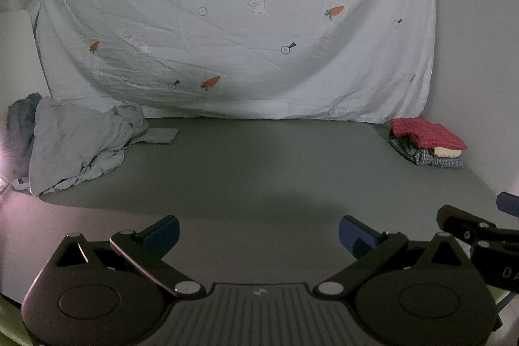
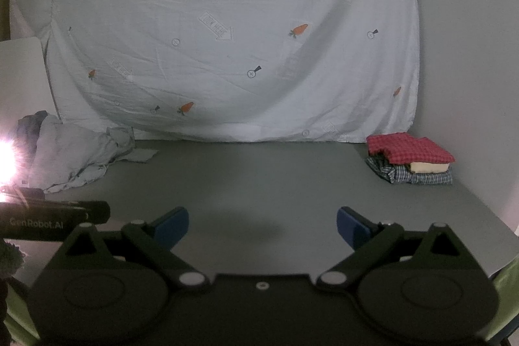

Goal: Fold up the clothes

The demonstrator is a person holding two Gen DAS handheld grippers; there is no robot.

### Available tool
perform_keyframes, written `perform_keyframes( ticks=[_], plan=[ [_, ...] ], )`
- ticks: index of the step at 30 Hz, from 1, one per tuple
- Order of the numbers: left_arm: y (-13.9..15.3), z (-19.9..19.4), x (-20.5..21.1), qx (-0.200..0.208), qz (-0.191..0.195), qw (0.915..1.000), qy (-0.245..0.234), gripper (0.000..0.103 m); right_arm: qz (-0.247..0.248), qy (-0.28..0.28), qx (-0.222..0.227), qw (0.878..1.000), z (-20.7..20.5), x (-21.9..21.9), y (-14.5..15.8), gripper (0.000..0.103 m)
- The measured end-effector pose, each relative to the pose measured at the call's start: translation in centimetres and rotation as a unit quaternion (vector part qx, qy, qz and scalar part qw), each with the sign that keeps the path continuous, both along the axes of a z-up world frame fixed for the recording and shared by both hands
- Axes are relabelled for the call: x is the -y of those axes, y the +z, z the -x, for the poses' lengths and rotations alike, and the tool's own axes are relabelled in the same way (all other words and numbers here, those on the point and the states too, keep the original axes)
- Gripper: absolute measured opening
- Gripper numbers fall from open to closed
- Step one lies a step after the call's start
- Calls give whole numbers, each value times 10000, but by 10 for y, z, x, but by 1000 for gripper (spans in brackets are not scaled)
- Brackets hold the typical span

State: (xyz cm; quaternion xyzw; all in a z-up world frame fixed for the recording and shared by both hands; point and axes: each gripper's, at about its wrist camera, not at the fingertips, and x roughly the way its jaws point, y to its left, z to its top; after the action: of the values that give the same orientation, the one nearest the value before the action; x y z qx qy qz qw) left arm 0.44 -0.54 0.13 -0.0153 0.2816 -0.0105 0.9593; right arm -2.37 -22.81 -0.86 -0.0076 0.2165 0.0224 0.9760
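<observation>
From the left wrist, the left tool (image 1: 259,232) has its blue fingers wide apart and holds nothing. It hangs over the near part of the flat grey counter (image 1: 259,177). The crumpled pale grey shirt (image 1: 78,141) lies in a heap at the far left of the counter, well apart from the tool. Its long side runs from the near left edge toward the back, and a flat flap sticks out to the right. A dark blue cloth (image 1: 21,115) is bunched up just behind it. At the far right sits a folded stack of clothes (image 1: 428,143) with a red checked piece on top, a cream one under it and blue plaid at the bottom. A white sheet with orange carrots (image 1: 233,21) hangs behind it all. The right tool (image 1: 486,229) pokes in at the right edge.

From the right wrist, the right tool (image 2: 262,224) is wide apart too, with nothing in it. The grey shirt (image 2: 74,158) is far off to its left, the stack (image 2: 412,159) far to its right, and bare counter (image 2: 259,184) lies between. A bright light (image 2: 5,158) glares at the left edge.
</observation>
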Motion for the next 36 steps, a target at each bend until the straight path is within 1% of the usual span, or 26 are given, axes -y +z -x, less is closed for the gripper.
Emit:
perform_keyframes(
  ticks=[10,12,20,21,22,26,27,31,34,36],
  plan=[
    [0,-2,0,5,7,10000,-20,103,12,-34,8,10000,-5,-3,2,99],
    [-2,-2,-2,6,18,10000,-18,103,12,-29,27,10000,3,0,-5,99],
    [-3,-2,-3,9,41,10000,-6,103,23,-49,12,10000,-2,-5,-4,99],
    [-3,-2,-3,6,47,10000,-3,103,23,-41,9,10000,-2,-4,-5,99],
    [-3,-3,-3,2,53,10000,-1,103,11,25,19,10000,1,15,-8,99],
    [-4,-5,1,-40,72,10000,-10,103,-29,15,77,10000,1,17,-7,99],
    [-4,-6,1,-58,83,9999,-14,103,-63,15,103,9999,1,18,-7,101],
    [-7,-9,-7,-234,284,9993,111,103,-148,179,161,9996,-5,19,-8,103],
    [-15,-24,-31,-348,543,9970,429,103,-122,403,129,9990,-18,12,-14,103],
    [-20,-34,-48,-424,715,9945,640,103,-167,533,14,9984,-30,7,-15,103]
  ],
)
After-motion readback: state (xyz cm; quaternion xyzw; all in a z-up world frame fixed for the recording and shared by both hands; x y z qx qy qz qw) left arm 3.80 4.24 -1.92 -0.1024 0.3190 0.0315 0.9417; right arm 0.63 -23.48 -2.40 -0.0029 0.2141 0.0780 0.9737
